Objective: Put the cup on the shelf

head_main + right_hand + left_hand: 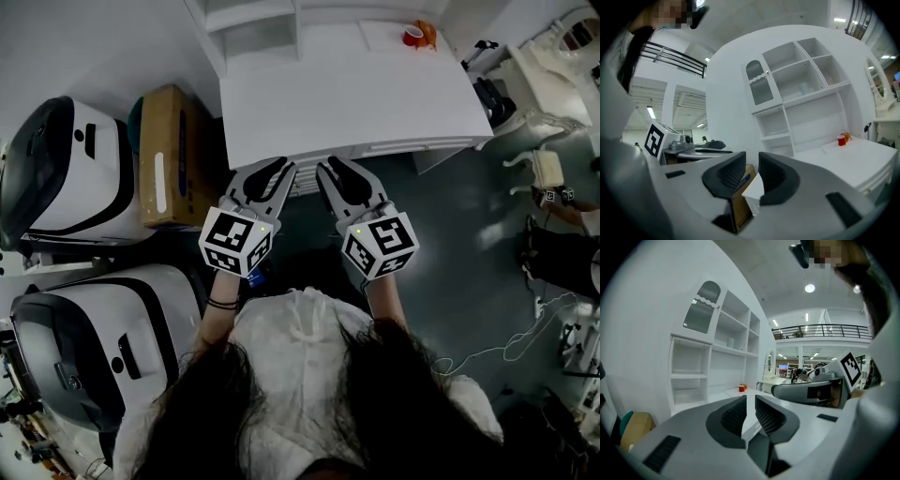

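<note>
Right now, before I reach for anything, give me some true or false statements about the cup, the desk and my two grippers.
1. The red cup stands on the desk, not in the shelf unit. True.
2. The right gripper holds the cup. False: nothing is between its jaws, and the cup is at the desk's far corner.
3. A cardboard box stands left of the desk. True.
4. The left gripper is over the cup. False: it is at the desk's near edge, beside the right gripper.
</note>
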`<state>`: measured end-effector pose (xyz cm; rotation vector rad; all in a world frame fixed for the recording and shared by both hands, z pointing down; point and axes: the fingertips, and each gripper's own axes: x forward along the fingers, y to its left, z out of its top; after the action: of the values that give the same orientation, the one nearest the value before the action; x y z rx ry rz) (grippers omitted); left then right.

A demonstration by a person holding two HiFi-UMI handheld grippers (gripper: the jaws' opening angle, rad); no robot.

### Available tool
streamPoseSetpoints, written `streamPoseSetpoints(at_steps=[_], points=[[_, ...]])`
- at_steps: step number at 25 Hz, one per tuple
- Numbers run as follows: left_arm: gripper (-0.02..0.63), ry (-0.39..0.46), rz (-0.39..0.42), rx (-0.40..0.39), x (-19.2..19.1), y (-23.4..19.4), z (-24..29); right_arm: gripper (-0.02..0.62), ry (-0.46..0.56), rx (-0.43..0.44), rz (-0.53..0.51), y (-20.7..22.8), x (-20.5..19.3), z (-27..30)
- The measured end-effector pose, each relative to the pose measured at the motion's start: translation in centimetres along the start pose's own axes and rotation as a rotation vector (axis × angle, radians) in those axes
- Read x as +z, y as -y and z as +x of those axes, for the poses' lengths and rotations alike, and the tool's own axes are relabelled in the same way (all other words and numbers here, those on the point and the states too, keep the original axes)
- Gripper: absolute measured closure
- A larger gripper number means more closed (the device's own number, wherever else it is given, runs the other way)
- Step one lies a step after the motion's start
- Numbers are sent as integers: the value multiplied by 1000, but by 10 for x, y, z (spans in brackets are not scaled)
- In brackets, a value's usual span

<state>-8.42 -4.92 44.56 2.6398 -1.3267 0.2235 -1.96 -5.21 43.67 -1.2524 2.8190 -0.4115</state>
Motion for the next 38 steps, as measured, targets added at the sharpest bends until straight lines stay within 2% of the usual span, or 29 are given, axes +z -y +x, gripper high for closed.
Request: streamPoseSetpoints(at_steps=[8, 15, 29, 38], points=[[549, 7, 0, -27, -19, 4, -60, 517, -25, -17, -1, -63, -25, -12], [549, 23, -13, -58, -32, 10, -94, 522, -35, -45, -8, -96, -42, -27], [549, 52, -18, -92, -37, 23, -125, 523, -42, -76, -41, -127, -51, -44], [549, 49, -13, -105, -37, 25, -128, 523, -41, -90, -41, -129, -51, -46]])
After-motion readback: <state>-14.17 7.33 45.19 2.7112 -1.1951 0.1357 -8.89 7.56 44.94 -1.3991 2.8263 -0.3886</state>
